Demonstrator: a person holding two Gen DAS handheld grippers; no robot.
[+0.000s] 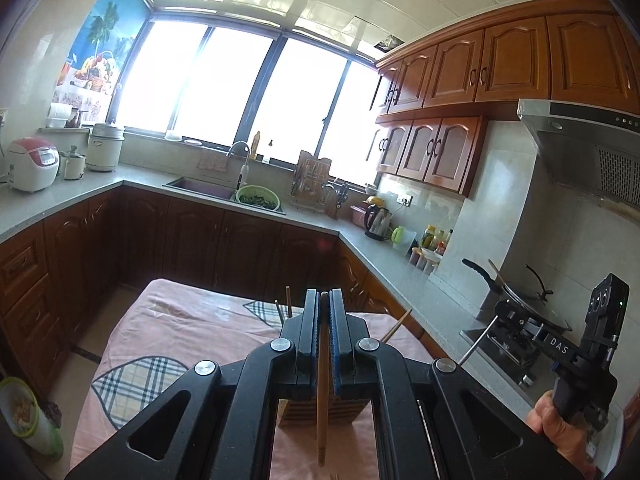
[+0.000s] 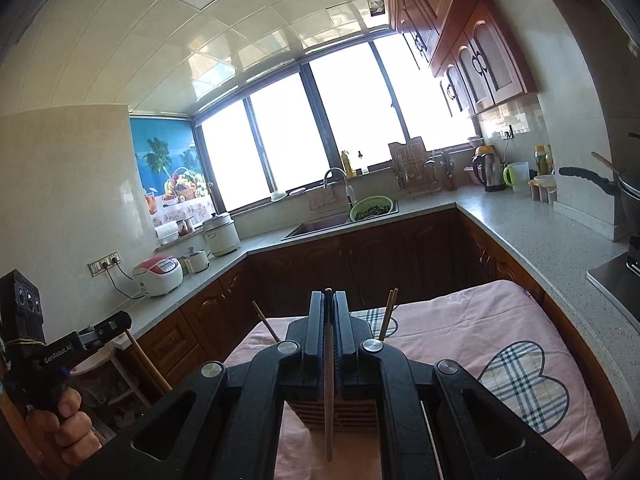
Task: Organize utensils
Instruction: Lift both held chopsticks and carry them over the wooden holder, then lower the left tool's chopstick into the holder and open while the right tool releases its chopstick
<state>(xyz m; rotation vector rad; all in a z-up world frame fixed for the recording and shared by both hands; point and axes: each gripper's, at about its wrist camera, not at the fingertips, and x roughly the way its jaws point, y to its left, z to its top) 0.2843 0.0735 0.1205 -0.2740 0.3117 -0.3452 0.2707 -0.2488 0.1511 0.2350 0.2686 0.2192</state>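
Observation:
My left gripper (image 1: 324, 300) is shut on a light wooden chopstick (image 1: 322, 400) that hangs down over a brown slatted utensil holder (image 1: 324, 412) on the pink table. Other chopsticks (image 1: 288, 302) stand up from the holder behind the fingers. My right gripper (image 2: 329, 300) is shut on a darker, thin chopstick (image 2: 329, 408) held above the same holder (image 2: 336, 412). More chopsticks (image 2: 388, 314) stick up from it. The right gripper body shows at the right edge of the left wrist view (image 1: 568, 344), with a thin metal stick; the left gripper body shows at the left of the right wrist view (image 2: 80, 344).
The table has a pink cloth (image 1: 168, 336) with plaid hearts (image 2: 520, 380). Counters run around it, with a sink (image 1: 200, 186), a green colander (image 1: 258, 198), a kettle (image 1: 378, 220) and a rice cooker (image 1: 32, 164). A stove with a pan (image 1: 520, 292) stands to the right.

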